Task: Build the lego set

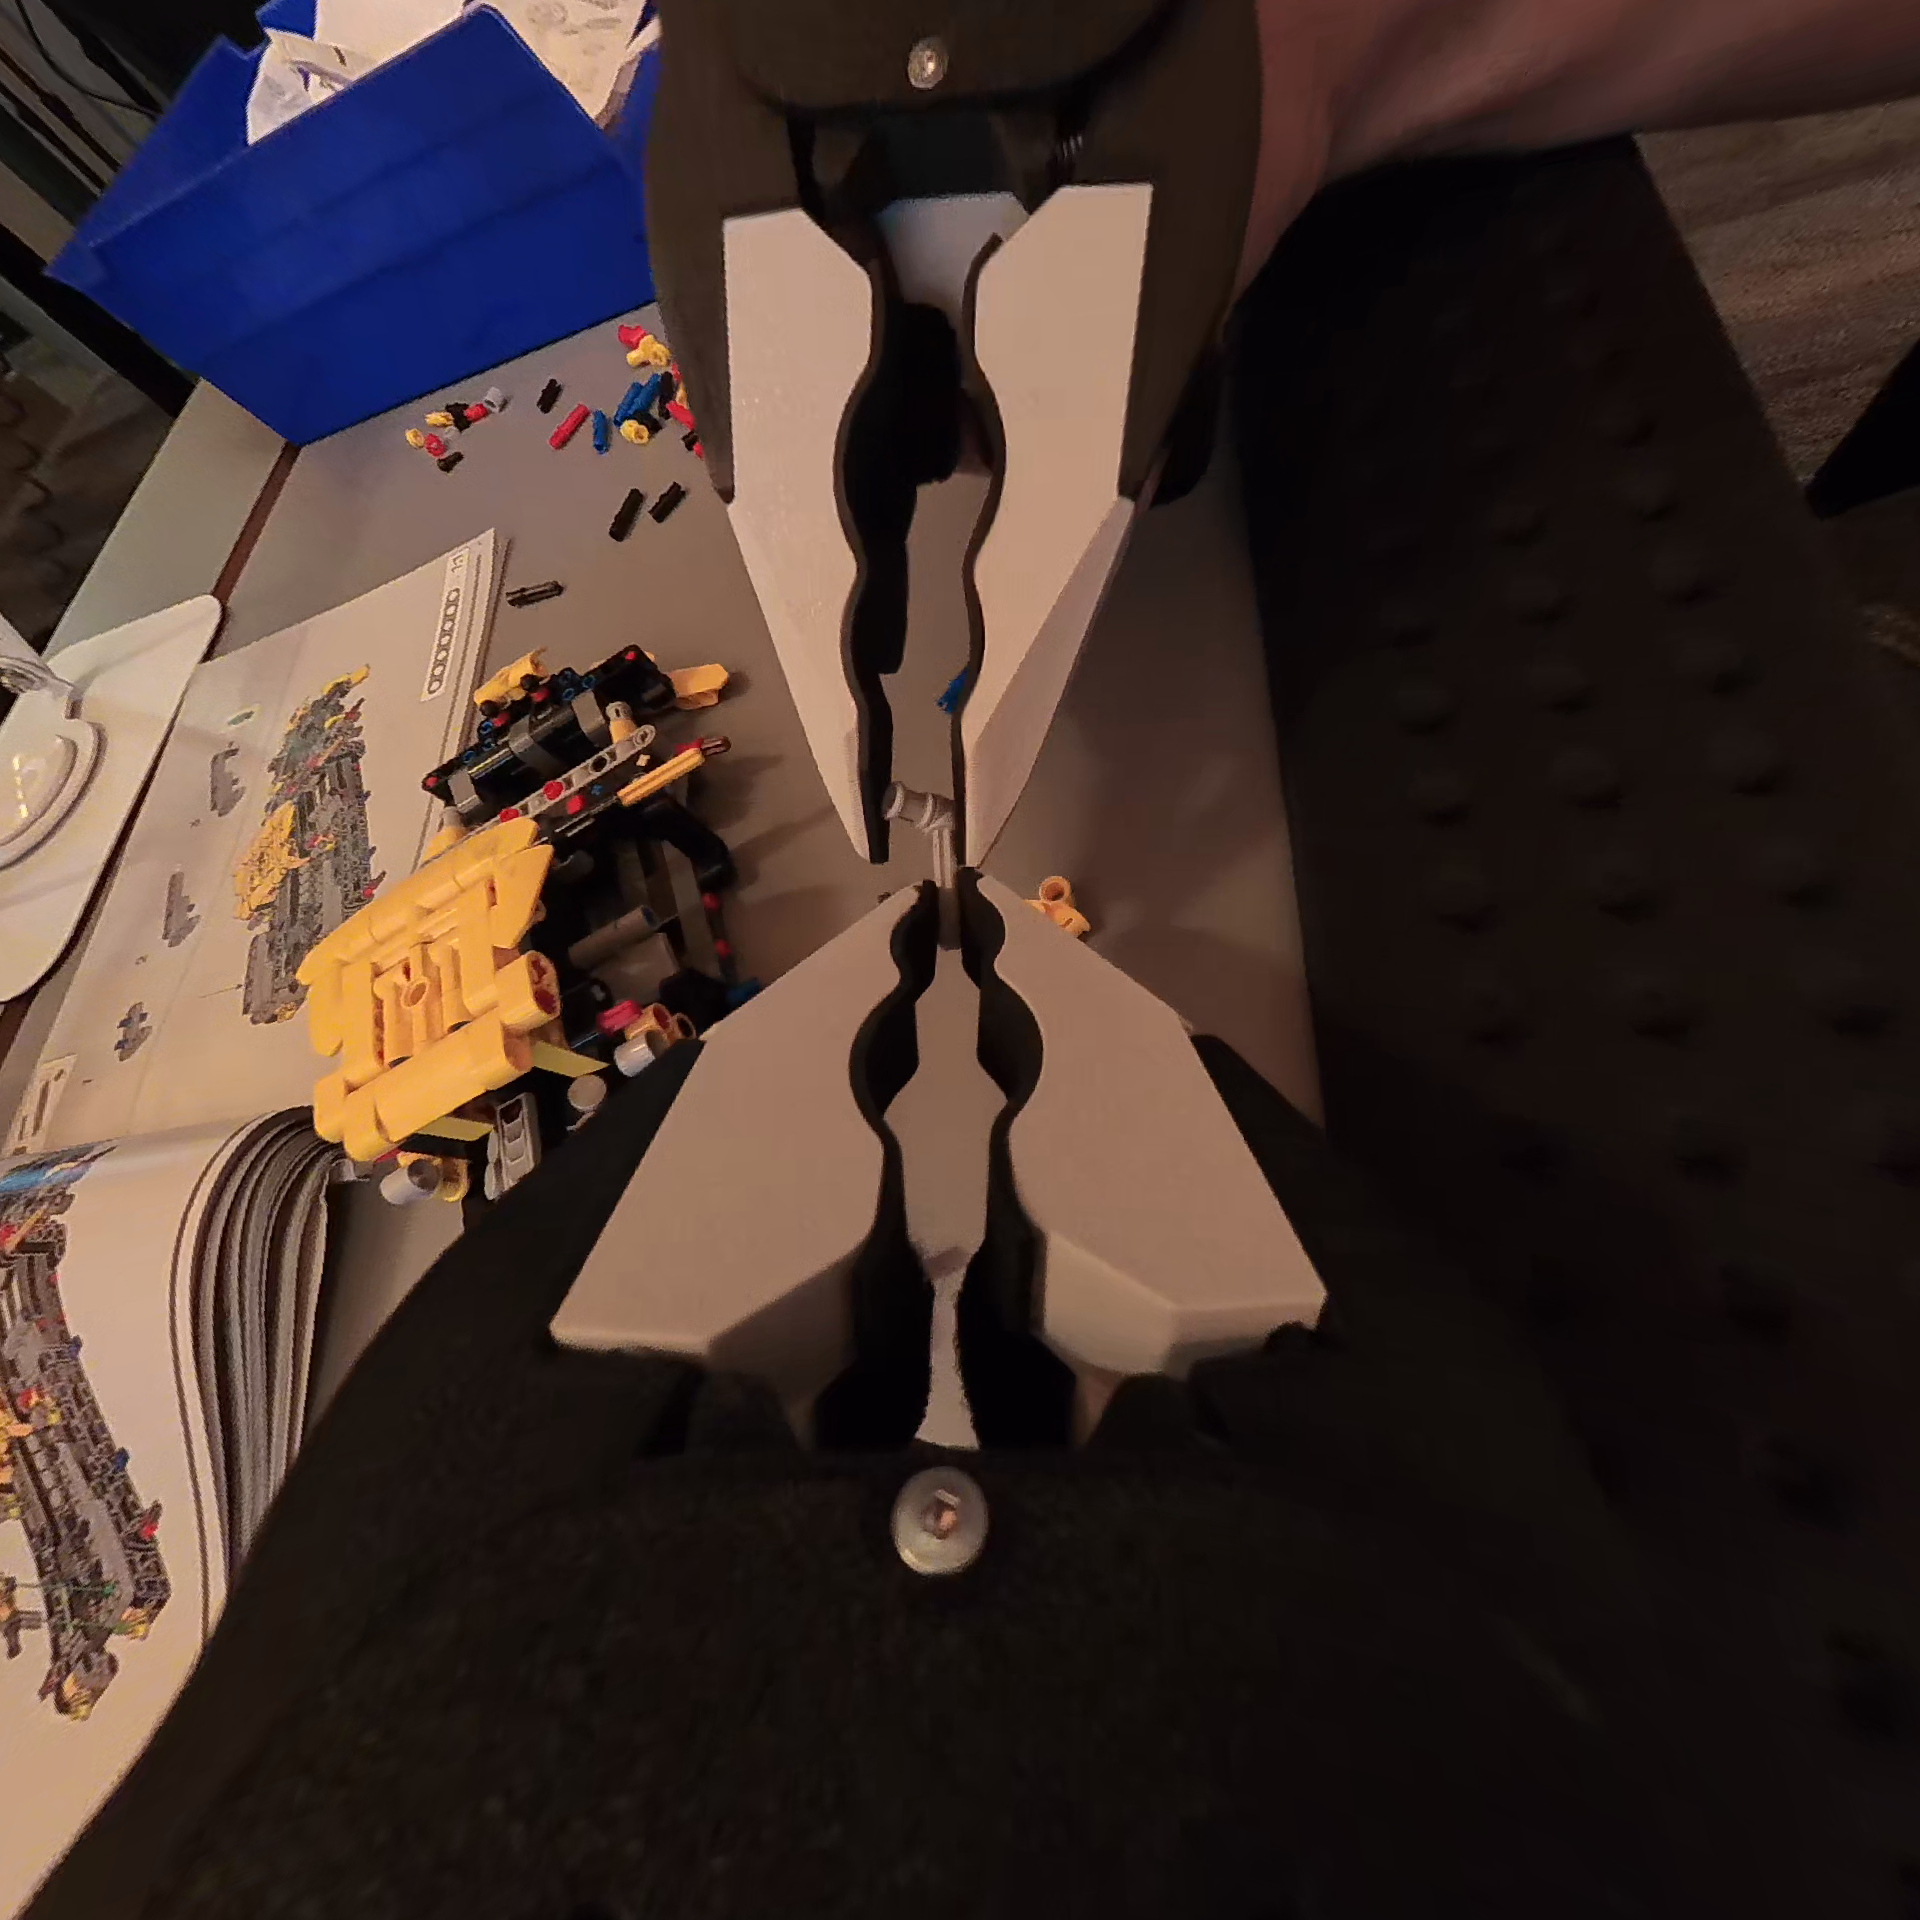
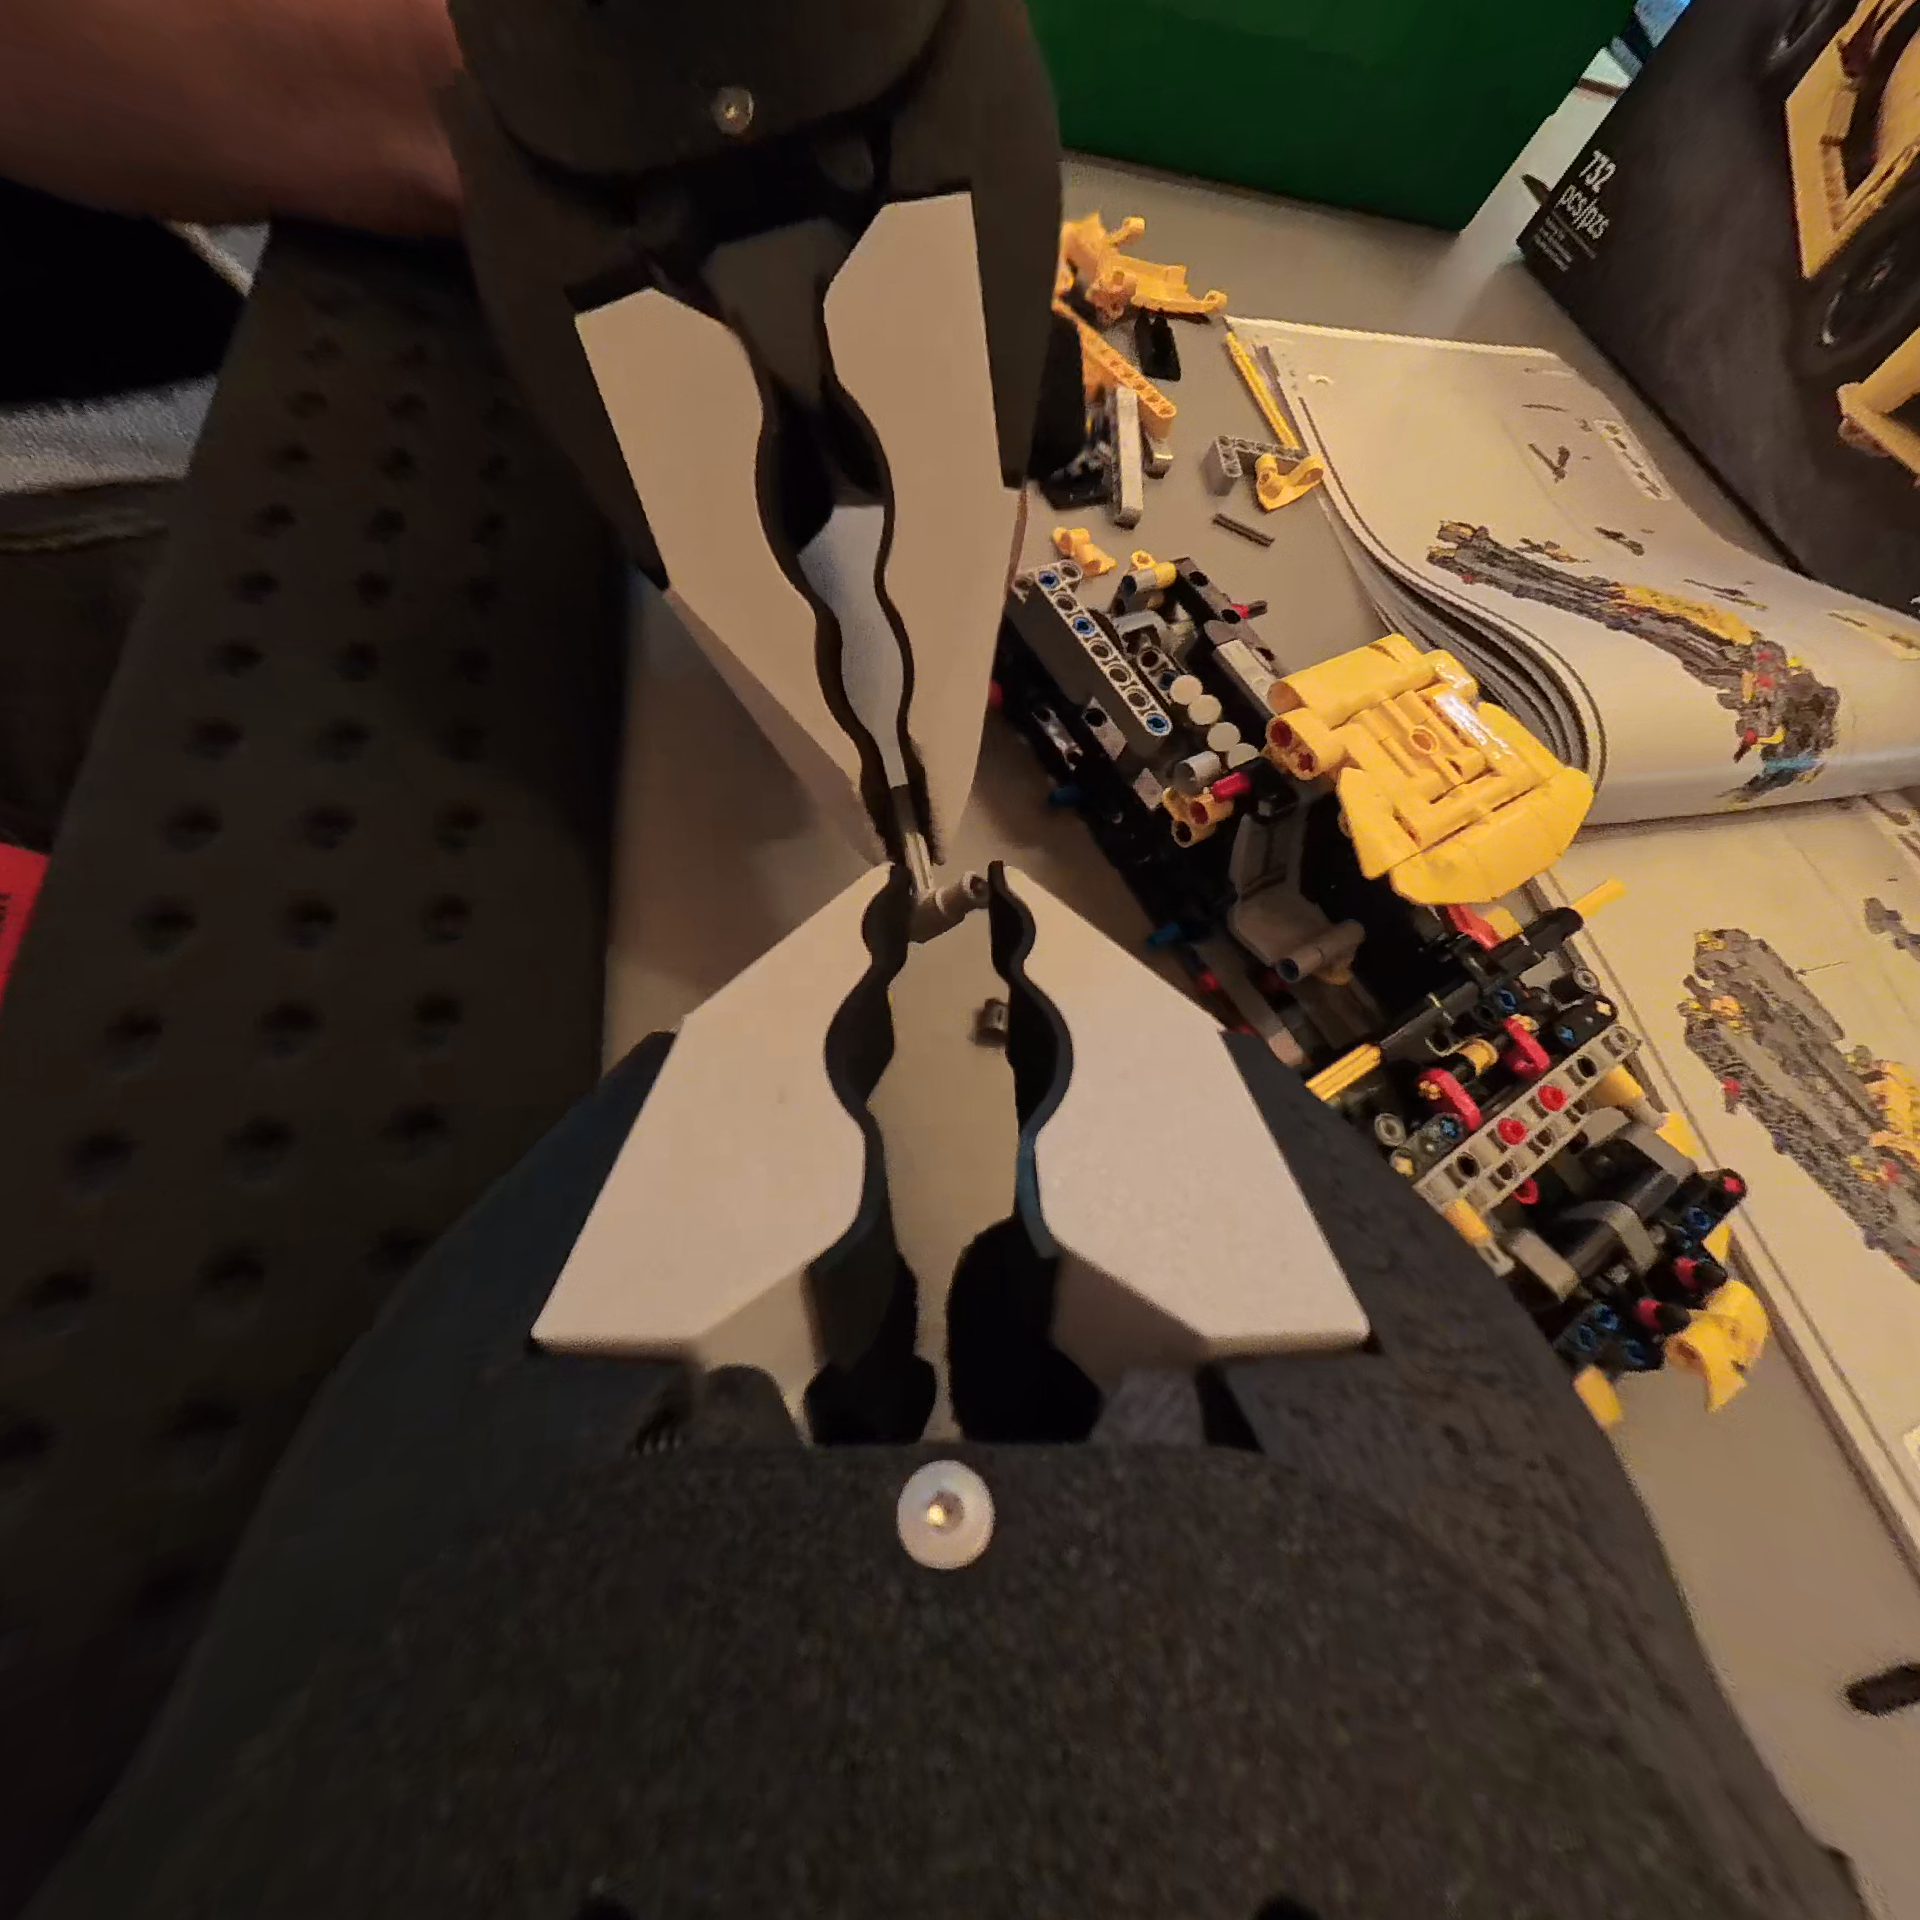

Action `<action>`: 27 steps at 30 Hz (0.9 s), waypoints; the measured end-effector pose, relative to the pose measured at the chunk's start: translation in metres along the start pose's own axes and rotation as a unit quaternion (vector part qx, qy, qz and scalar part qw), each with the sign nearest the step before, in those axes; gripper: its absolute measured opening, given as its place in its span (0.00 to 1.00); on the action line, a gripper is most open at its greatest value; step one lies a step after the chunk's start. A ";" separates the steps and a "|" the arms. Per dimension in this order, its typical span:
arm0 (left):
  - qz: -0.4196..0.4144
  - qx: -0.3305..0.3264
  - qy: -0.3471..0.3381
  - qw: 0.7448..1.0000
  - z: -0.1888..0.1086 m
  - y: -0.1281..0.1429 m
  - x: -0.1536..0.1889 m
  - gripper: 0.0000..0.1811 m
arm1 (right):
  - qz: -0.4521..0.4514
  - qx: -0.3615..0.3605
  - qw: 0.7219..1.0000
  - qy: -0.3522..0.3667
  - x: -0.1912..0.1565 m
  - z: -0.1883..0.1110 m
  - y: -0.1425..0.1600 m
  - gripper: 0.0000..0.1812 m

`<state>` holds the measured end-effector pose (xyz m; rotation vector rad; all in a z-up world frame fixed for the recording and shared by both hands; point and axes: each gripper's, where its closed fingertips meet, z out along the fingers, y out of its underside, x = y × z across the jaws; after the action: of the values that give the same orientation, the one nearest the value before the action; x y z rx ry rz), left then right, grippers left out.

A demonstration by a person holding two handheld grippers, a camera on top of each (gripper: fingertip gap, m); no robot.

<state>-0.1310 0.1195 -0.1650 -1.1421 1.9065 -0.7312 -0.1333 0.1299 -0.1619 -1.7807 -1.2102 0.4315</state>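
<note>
Joining: two grippers meet tip to tip above the grey table [image 1: 1122, 790], sharing one small grey angled connector [image 1: 928, 814].
Left gripper [image 1: 940, 891]: clenched on the connector's lower stem, seen in the left wrist view.
Right gripper [image 2: 945, 883]: jaws slightly apart around the connector's other arm; whether they press it, the pictures do not settle.
Connector position: held in the air between both tips, well apart from the yellow-and-black model [image 1: 499, 935] lying beside the instruction booklet [image 1: 208, 831].
Handling: judged very light, rigid and smooth, so apt to twist or pop out of a pinch; best taken across one straight arm, near the bend, leaving the other end free.
Loose parts: red, blue, yellow and black pins [image 1: 613, 410] scattered near the blue bin [image 1: 364, 249].
Risk: a dropped piece may roll among the pins.
</note>
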 end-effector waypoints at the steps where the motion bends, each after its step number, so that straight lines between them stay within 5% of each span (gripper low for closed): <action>1: -0.007 0.006 0.000 1.000 -0.001 -0.001 -0.001 0.02 | 0.016 0.014 1.000 -0.004 0.001 -0.001 -0.002 0.08; 5: -0.108 0.066 -0.028 0.992 -0.017 -0.012 -0.030 0.02 | 0.091 0.137 0.986 0.028 0.028 -0.033 -0.026 0.18; 11: -0.232 0.149 -0.124 0.953 -0.048 -0.016 -0.085 0.02 | 0.270 0.284 0.918 0.057 0.078 -0.070 -0.054 0.19; 15: -0.318 0.151 -0.194 0.916 -0.069 0.012 -0.122 0.01 | 0.351 0.271 0.896 0.003 0.104 -0.057 -0.073 0.18; 21: -0.407 0.132 -0.291 0.856 -0.104 0.068 -0.165 0.02 | 0.327 0.230 0.917 -0.001 0.143 -0.019 -0.089 0.18; 27: -0.424 0.089 -0.312 0.846 -0.110 0.096 -0.175 0.02 | 0.301 0.277 0.909 0.074 0.158 -0.021 -0.074 0.16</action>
<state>-0.2165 0.3266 -0.1245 -1.8362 0.7231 -0.8176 -0.0869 0.2644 -0.0587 -1.6024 -0.3411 0.8794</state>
